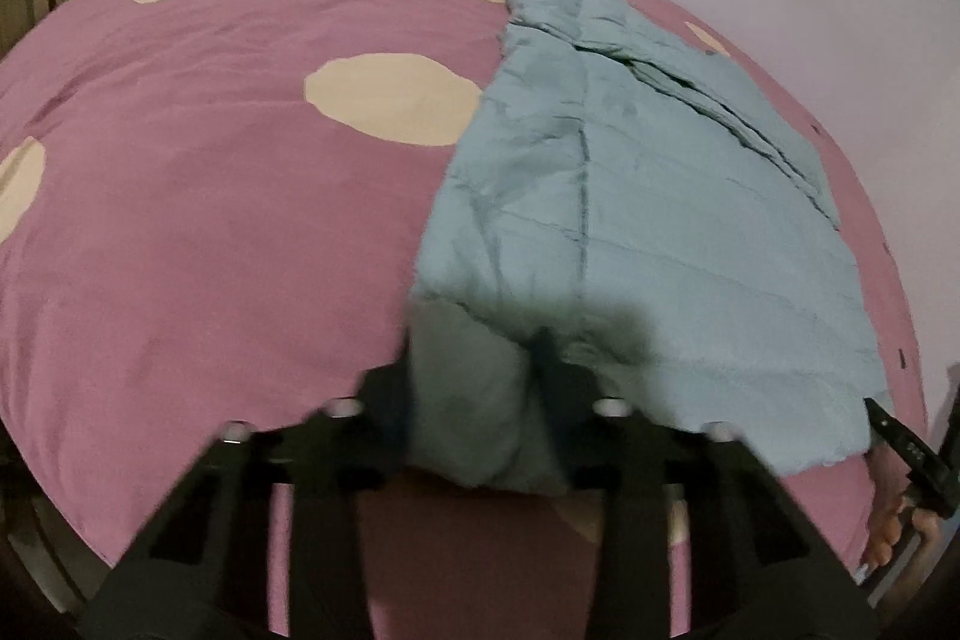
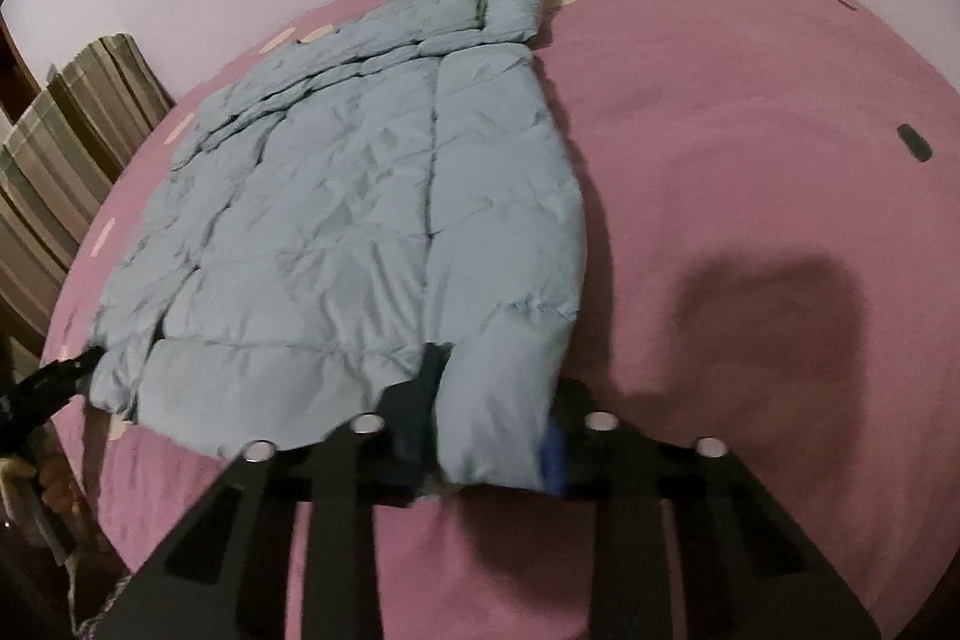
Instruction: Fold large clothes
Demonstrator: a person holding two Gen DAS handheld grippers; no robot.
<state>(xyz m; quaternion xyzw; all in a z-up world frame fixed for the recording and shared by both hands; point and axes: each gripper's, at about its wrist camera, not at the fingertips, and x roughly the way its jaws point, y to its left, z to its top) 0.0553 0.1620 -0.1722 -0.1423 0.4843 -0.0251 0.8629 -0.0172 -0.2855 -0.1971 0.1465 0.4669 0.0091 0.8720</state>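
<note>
The left gripper has its fingers pinching the near hem of the pale blue quilted jacket; the right gripper pinches the hem's other corner; the jacket lies flat on the pink bed, long axis running away, collar at the far end.

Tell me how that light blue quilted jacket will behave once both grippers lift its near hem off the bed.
The jacket will probably sag between the left gripper and right gripper: its fabric creases and bunches in the jaws. Its puffy quilting suggests it is light for its bulk. The smooth shell looks slippery, so the hem may creep out of the jaws.
</note>
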